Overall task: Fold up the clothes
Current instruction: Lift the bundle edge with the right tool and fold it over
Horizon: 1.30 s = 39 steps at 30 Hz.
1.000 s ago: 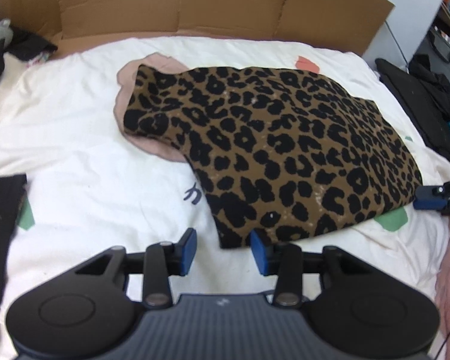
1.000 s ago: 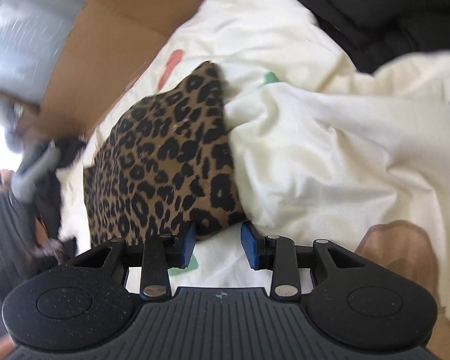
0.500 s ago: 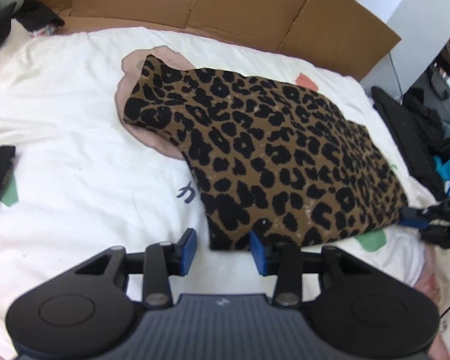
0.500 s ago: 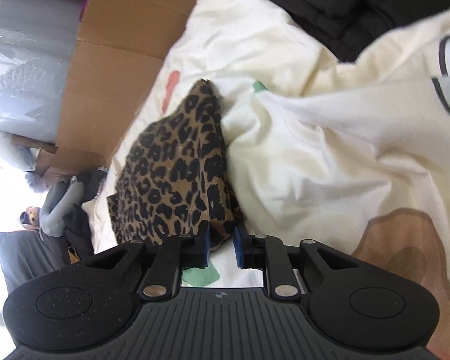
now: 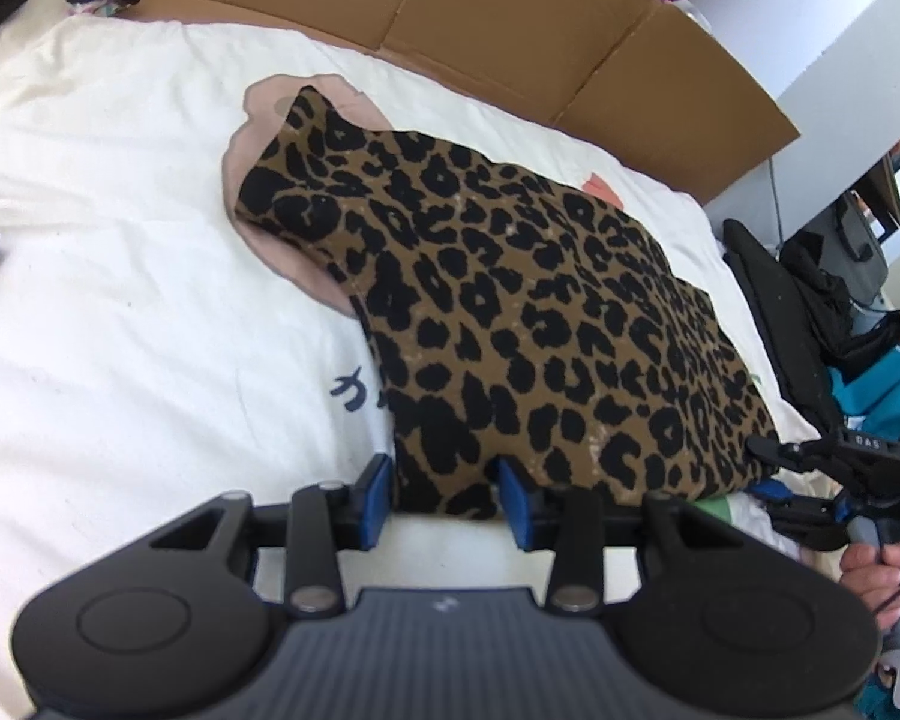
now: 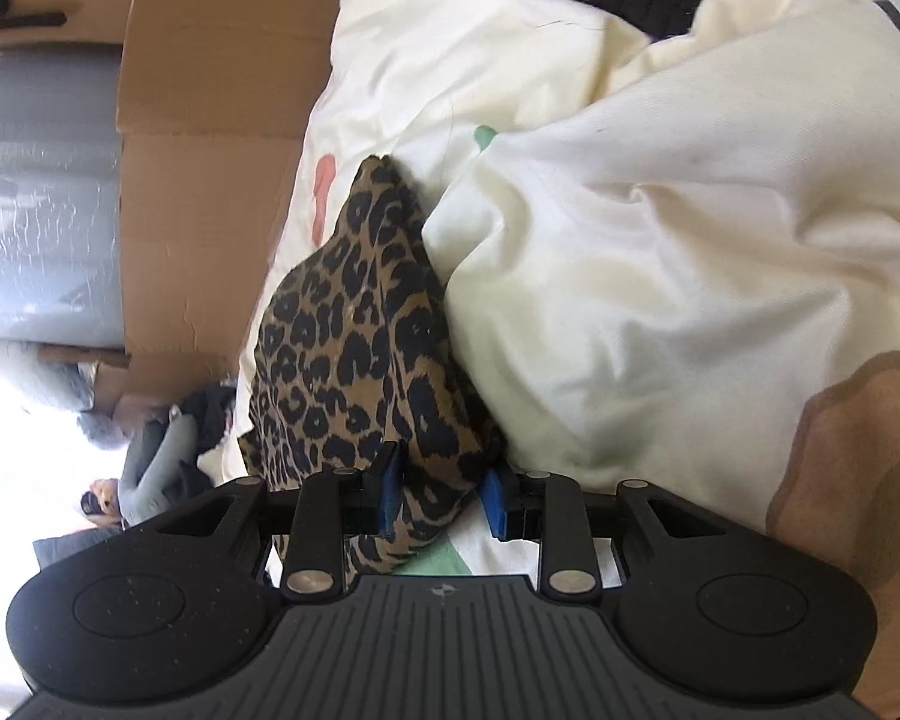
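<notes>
The leopard top point(image 5: 510, 324) lies mid-frame on the white bedding point(image 5: 120, 312). The left gripper point(image 5: 447, 501) straddles its near corner, jaws apart; the right gripper point(image 6: 441, 501) likewise, cloth between its jaws. A good fold needs both corners pinched through all layers and lifted evenly.

You see a tan garment point(image 5: 510, 324) spotted with black leopard print, lying on a cream bedsheet point(image 5: 120, 300) (pink, green and coral patches), brown cardboard point(image 5: 510, 18) behind, blue pads point(image 5: 378, 495) on your black hand-held gripper.
</notes>
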Each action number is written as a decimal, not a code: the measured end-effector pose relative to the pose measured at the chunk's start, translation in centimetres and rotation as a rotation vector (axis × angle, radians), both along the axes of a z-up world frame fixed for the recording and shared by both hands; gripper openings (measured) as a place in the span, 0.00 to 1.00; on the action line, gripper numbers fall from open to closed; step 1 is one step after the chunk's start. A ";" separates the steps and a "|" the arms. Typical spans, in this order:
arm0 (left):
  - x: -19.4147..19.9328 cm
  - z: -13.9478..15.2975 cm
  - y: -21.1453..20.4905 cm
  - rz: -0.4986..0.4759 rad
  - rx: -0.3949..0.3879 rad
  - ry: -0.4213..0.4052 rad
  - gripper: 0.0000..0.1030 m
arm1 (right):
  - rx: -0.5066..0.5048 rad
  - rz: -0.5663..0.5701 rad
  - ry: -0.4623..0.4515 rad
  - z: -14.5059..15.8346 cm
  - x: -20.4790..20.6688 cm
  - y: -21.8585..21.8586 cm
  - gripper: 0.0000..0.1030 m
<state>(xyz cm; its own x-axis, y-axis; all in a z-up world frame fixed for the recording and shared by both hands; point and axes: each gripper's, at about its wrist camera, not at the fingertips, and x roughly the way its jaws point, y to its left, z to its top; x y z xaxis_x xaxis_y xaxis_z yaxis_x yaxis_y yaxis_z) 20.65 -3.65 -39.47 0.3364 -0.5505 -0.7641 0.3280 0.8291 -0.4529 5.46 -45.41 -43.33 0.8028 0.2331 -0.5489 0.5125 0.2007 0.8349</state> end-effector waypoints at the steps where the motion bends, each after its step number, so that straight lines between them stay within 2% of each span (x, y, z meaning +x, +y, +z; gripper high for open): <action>1: 0.0 -0.1 0.1 0.004 -0.001 0.003 0.35 | 0.002 -0.006 -0.002 -0.1 0.0 0.0 0.30; 3: 0.2 -0.2 0.4 0.022 -0.018 0.023 0.28 | 0.000 -0.012 -0.005 -0.1 0.1 -0.1 0.26; 5: 0.5 -0.4 0.8 0.037 -0.032 0.048 0.10 | -0.011 -0.012 -0.004 -0.1 0.0 -0.2 0.19; 8: 0.7 -0.3 1.1 0.047 -0.040 0.073 0.07 | -0.017 -0.009 -0.011 0.0 0.0 -0.2 0.14; 13: 0.9 0.9 0.9 0.057 -0.023 0.095 0.05 | -0.015 0.009 -0.020 0.7 0.0 -0.3 0.10; 20: 0.3 2.7 1.1 0.045 -0.013 0.126 0.04 | -0.027 0.069 -0.023 2.2 0.0 -0.1 0.09; 32: -2.8 3.7 2.1 0.015 0.083 0.257 0.04 | -0.076 0.223 0.042 4.4 -0.2 1.8 0.09; 39: -3.8 3.4 2.6 -0.021 0.134 0.320 0.04 | -0.079 0.305 0.065 4.5 -0.9 3.5 0.09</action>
